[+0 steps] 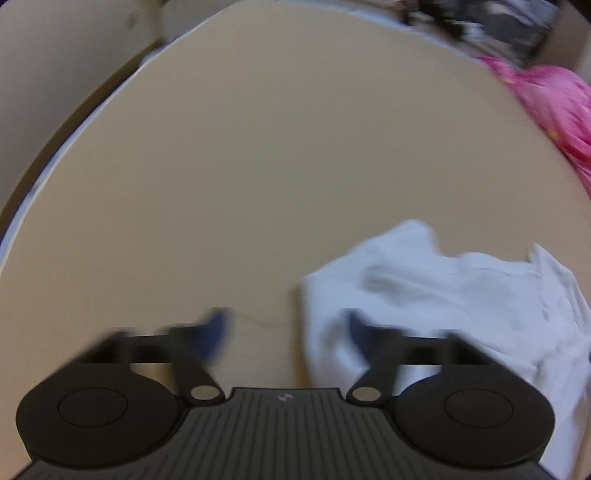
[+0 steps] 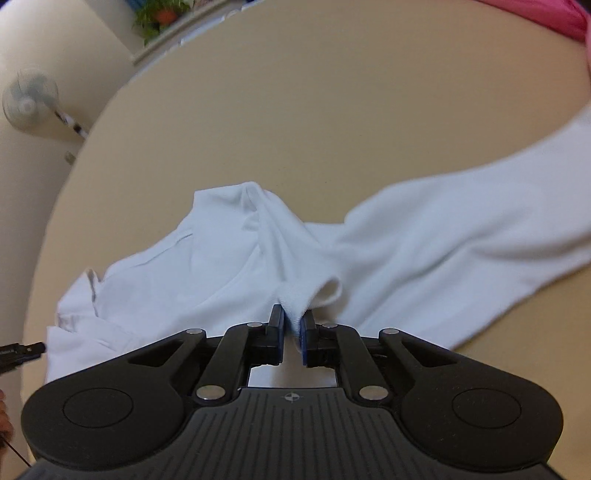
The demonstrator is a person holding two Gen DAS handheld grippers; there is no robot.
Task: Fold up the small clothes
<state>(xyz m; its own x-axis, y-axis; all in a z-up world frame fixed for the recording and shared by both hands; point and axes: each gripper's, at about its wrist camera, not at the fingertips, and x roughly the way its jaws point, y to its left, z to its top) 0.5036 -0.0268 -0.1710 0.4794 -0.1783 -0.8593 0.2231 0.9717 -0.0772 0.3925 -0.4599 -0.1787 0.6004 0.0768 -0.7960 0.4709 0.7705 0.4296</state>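
A small white garment [image 2: 424, 236] lies crumpled on the tan round table [image 2: 295, 110]. My right gripper [image 2: 293, 319] is shut on a ribbed hem of the white garment, and the cloth rises in a fold from its blue pads. In the blurred left wrist view the same white garment [image 1: 443, 295] lies at the lower right. My left gripper [image 1: 286, 325] stands open over the garment's left edge; its right finger is over the cloth, its left finger over bare table. Nothing is pinched between them.
A pink garment [image 1: 546, 107] lies at the table's far right edge, also in the right wrist view [image 2: 535, 14]. A standing fan [image 2: 29, 99] and a potted plant [image 2: 159, 14] stand beyond the table. The black tip of the other gripper [image 2: 22, 352] shows at the left edge.
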